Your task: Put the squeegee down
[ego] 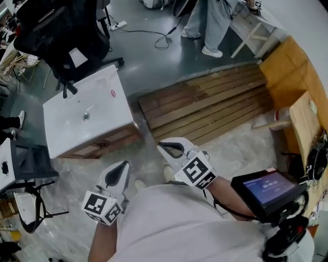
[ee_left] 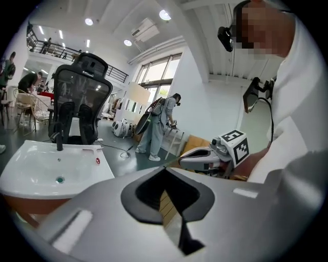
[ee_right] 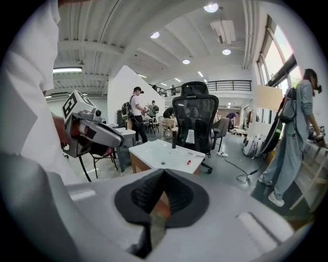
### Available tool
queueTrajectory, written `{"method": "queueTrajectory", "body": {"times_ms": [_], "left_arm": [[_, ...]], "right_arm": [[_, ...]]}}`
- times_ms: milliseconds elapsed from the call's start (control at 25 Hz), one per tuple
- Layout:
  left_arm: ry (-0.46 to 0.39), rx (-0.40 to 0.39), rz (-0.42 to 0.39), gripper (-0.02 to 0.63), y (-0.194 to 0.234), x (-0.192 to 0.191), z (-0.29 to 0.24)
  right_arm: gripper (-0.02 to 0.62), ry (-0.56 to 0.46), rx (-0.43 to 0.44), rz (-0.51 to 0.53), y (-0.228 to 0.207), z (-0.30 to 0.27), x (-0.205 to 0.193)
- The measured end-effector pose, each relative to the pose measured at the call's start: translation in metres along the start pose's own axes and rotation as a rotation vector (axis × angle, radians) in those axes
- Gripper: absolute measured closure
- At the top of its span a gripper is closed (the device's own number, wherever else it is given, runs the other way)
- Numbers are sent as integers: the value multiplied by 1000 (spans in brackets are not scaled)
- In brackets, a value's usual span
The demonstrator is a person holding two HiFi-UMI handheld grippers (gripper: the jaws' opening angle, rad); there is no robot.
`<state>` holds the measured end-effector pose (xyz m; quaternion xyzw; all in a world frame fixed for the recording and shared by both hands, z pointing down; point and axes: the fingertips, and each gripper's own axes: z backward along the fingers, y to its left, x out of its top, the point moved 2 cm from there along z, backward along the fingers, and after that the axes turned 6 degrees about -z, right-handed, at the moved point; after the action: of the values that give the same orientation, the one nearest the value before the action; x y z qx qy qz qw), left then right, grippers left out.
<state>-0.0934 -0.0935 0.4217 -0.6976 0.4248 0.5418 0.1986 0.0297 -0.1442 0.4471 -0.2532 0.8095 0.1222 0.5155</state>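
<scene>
Squeegee showed in no view, so the put-down looked finished; any next move would need it located first. Left gripper (ego: 122,168) and right gripper (ego: 165,147) hung close to the torso (ego: 174,225), tipped slightly down toward the white sink (ego: 97,102), fingers closed on nothing.

Bright even light from tall windows (ee_left: 160,71) and ceiling lamps (ee_right: 210,7), soft shadows, fisheye bending, dark rounded corners
</scene>
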Motion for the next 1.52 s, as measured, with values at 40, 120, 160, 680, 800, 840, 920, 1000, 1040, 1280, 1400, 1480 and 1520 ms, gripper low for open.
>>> {"method": "queueTrajectory", "body": {"times_ms": [40, 120, 160, 680, 800, 840, 920, 1000, 1040, 1280, 1400, 1480, 1520], "left_arm": [[10, 3, -11, 598, -1, 1, 3], [22, 9, -16, 598, 3, 1, 12], [23, 9, -11, 599, 6, -2, 18], [9, 16, 12, 598, 29, -24, 73], [7, 22, 20, 598, 36, -29, 81], [5, 23, 24, 598, 38, -31, 84], [2, 26, 30, 598, 41, -31, 89], [-2, 26, 31, 598, 43, -31, 94], [-5, 26, 31, 598, 44, -31, 96], [-10, 32, 30, 598, 54, -37, 115], [-11, 42, 35, 600, 62, -42, 129], [-11, 49, 40, 598, 69, -47, 138], [-12, 50, 42, 598, 72, -49, 142]], "right_arm": [[592, 0, 10, 4, 4, -2, 3], [592, 1, 25, 18, 14, -8, 7], [592, 5, 27, 27, 22, -13, 9], [592, 6, 51, 78, 86, -46, 25], [592, 11, 49, 86, 93, -51, 26], [592, 12, 48, 88, 96, -53, 26], [592, 12, 45, 96, 101, -55, 28], [592, 15, 44, 100, 106, -57, 28], [592, 17, 43, 100, 109, -58, 28], [592, 23, 42, 108, 127, -71, 29], [592, 24, 46, 119, 140, -80, 31], [592, 26, 49, 137, 150, -87, 33], [592, 27, 51, 144, 155, -90, 34]]}}
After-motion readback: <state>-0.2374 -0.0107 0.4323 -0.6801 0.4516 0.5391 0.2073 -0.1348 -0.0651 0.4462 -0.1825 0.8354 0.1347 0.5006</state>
